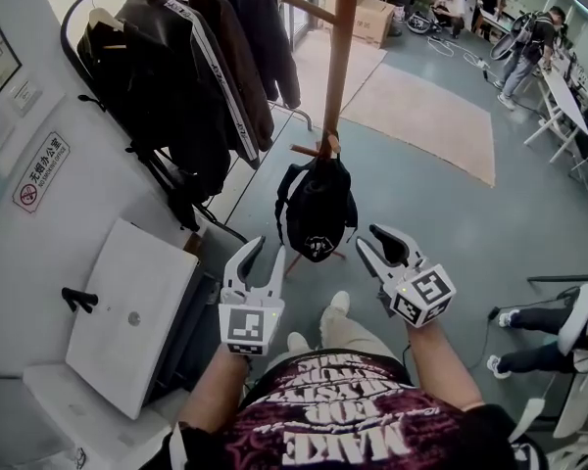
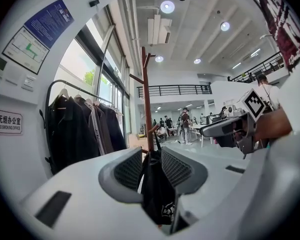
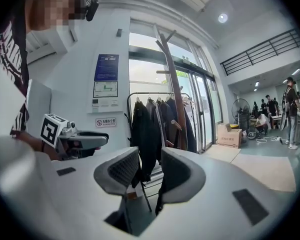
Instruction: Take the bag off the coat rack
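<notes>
A black bag [image 1: 317, 209] with a white print hangs by its straps from a low peg on the wooden coat rack [image 1: 338, 57]. In the head view my left gripper [image 1: 260, 255] is open just left of the bag's lower edge, apart from it. My right gripper [image 1: 374, 243] is open just right of the bag, also empty. The left gripper view shows the bag [image 2: 157, 194] through the gap of the left gripper [image 2: 152, 166], with the rack pole [image 2: 147, 99] behind. In the right gripper view the right gripper [image 3: 149, 166] points at the rack [image 3: 177, 114].
A rail of dark jackets [image 1: 186, 76] stands left of the rack against the wall. A white cabinet [image 1: 127, 311] is at my lower left. A beige rug [image 1: 421, 106] and a cardboard box [image 1: 372, 18] lie beyond. People stand far back; someone's legs [image 1: 544, 336] are at right.
</notes>
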The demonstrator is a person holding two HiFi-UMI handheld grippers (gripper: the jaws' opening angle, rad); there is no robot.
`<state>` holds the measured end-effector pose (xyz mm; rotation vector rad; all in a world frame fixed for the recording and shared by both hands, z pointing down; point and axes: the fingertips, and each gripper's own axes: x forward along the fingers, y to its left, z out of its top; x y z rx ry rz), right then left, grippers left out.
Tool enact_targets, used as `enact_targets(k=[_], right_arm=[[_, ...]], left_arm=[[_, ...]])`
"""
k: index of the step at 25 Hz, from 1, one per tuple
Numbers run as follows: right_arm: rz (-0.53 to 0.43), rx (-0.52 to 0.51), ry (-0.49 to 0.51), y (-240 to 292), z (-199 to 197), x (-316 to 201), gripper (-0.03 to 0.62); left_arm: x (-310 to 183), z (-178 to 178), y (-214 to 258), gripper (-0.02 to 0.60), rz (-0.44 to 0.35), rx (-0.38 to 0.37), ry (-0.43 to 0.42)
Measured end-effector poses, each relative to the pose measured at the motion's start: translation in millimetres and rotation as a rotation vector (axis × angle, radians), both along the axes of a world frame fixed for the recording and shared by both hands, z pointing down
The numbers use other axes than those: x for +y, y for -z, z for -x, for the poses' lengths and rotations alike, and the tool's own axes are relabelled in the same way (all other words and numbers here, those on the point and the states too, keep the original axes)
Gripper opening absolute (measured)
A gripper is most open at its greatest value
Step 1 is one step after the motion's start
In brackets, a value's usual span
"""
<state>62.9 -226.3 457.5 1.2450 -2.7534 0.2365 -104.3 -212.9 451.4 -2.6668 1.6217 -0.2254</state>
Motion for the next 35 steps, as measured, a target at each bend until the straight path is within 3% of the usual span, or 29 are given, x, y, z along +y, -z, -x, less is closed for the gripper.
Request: enact_targets(k=[14, 20, 35], right_arm=[[0.010, 0.040, 0.121, -15.8, 17.6, -95.0, 0.144], [0.031, 0.060, 0.145, -27.9, 14.4, -131.4, 0.141], [0.120, 0.087, 0.162, -74.2, 6.8, -190.3, 0.143]], left_arm=[[-79.9, -14.6, 0.2, 0.112, 0.008, -0.023, 0.040], [-115.0, -33.8, -11.3, 0.111, 0.032, -0.012, 0.025], [-190.8, -81.3, -57.2, 0.112, 0.083, -0.064, -0.012]])
